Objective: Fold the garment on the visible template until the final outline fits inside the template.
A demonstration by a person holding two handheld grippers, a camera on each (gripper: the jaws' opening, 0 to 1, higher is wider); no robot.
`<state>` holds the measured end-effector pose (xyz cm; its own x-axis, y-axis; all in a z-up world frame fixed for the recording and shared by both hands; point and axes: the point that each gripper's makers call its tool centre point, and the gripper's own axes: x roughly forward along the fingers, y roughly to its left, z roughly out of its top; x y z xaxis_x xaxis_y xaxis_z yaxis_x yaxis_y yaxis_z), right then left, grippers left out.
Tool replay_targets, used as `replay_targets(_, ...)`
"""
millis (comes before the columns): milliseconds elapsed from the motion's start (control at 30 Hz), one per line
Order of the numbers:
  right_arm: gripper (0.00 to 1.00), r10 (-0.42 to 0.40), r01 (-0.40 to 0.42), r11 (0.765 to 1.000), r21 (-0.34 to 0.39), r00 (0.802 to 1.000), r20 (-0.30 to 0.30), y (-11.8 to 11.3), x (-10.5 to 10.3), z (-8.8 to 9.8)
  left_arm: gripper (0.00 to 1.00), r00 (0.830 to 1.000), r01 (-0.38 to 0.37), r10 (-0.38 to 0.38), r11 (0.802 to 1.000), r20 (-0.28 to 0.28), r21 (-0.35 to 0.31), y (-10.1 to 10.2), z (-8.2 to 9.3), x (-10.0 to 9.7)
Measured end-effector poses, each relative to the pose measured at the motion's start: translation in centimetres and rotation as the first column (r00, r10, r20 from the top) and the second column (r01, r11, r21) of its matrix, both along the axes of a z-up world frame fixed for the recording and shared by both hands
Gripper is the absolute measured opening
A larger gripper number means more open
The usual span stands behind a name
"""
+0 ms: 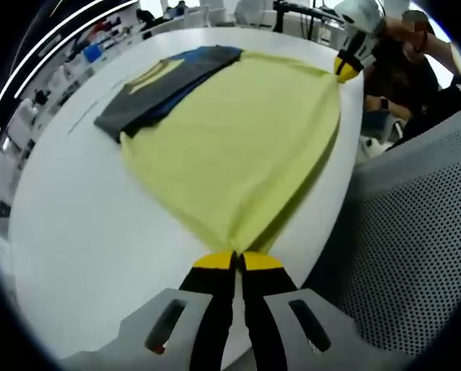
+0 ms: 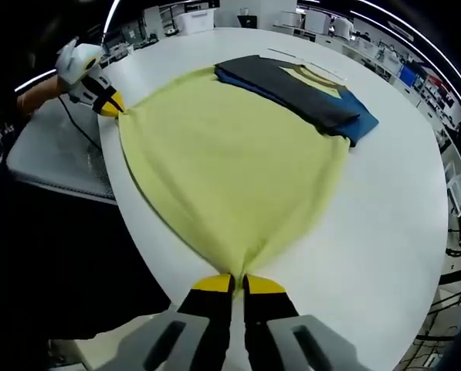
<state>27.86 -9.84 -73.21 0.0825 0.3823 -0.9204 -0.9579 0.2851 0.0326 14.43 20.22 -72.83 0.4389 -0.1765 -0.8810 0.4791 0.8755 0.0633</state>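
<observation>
The yellow garment (image 1: 238, 147) lies spread on the white counter (image 1: 83, 232), in the middle of both views, and its far end, at the upper part of each frame, is covered by a dark grey and blue folded garment (image 1: 164, 85). The left gripper (image 1: 236, 261) has its jaws closed on one corner of the yellow cloth at the bottom of the left gripper view, and the right gripper (image 2: 238, 284) pinches the other corner in the same way. I think the step in hand is a fold of the near edge; to do it well, both corners should travel together, with the edge kept taut and level. The left gripper view shows a grey mesh chair (image 1: 415, 255) at the right and a person at the upper right; the right gripper view shows shelves and boxes (image 2: 400, 69) at the upper right
</observation>
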Motion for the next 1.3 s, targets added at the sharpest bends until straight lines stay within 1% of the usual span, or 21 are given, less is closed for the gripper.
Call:
replay_targets(433, 0.0, -0.006, 0.006, 1.0, 0.0, 1.0, -0.011, -0.7, -1.8, -0.1, 0.0, 0.999, 0.02, -0.02, 1.0, -0.031, 0.001, -0.8, 0.0, -2.1)
replay_targets(900, 0.0, -0.006, 0.006, 1.0, -0.012, 1.0, -0.025, -1.2, -3.6, -0.1, 0.0, 0.998, 0.03, -0.031, 1.0, -0.049, -0.005, -1.3, 0.0, -3.9)
replay_targets(1133, 0.0, 0.021, -0.021, 1.0, -0.021, 0.999, -0.03, -1.3, -4.3, 0.1, 0.0, 0.998, 0.029, -0.028, 1.0, -0.05, 0.002, -1.3, 0.1, -4.2)
replay_targets(1200, 0.0, 0.025, -0.026, 0.999, -0.024, 0.999, -0.031, -1.3, -4.4, 0.1, 0.0, 0.998, 0.029, -0.029, 1.0, -0.05, 0.002, -1.2, 0.4, -4.2)
replay_targets(1300, 0.0, 0.028, -0.029, 0.999, -0.026, 0.999, -0.028, -1.3, -4.3, 0.4, 0.0, 0.999, 0.011, -0.011, 1.0, -0.042, -0.007, -1.1, 1.1, -3.9)
